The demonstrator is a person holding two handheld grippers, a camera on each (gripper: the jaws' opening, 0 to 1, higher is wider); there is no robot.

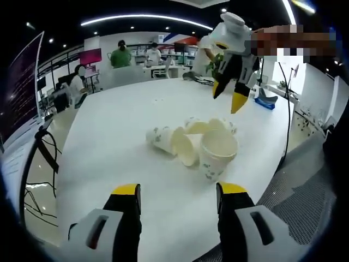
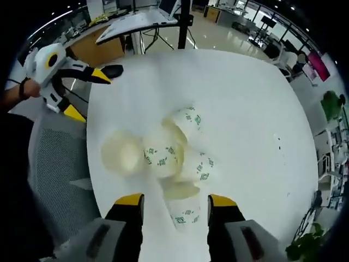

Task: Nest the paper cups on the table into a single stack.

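Several white paper cups with green prints lie huddled on the white table (image 1: 120, 142). One cup (image 1: 218, 153) stands upright with its mouth up; a second (image 1: 162, 138) lies on its side beside it. My left gripper (image 1: 179, 191) is open, short of the pile and holding nothing. Above the pile's far side hangs my right gripper (image 1: 228, 94), also open. In the right gripper view the upright cup (image 2: 122, 153) sits left of the lying cups (image 2: 162, 155). One lying cup (image 2: 182, 210) shows between the spread jaws of my right gripper (image 2: 175, 201), untouched. The left gripper (image 2: 87, 94) hovers at the table's edge.
A grey mesh chair (image 2: 54, 164) stands at the table's near edge, also seen as the chair (image 1: 305, 185). A black cable (image 1: 287, 109) runs down the table's right side near a blue object (image 1: 267, 101). Seated people (image 1: 121, 55) and desks are far behind.
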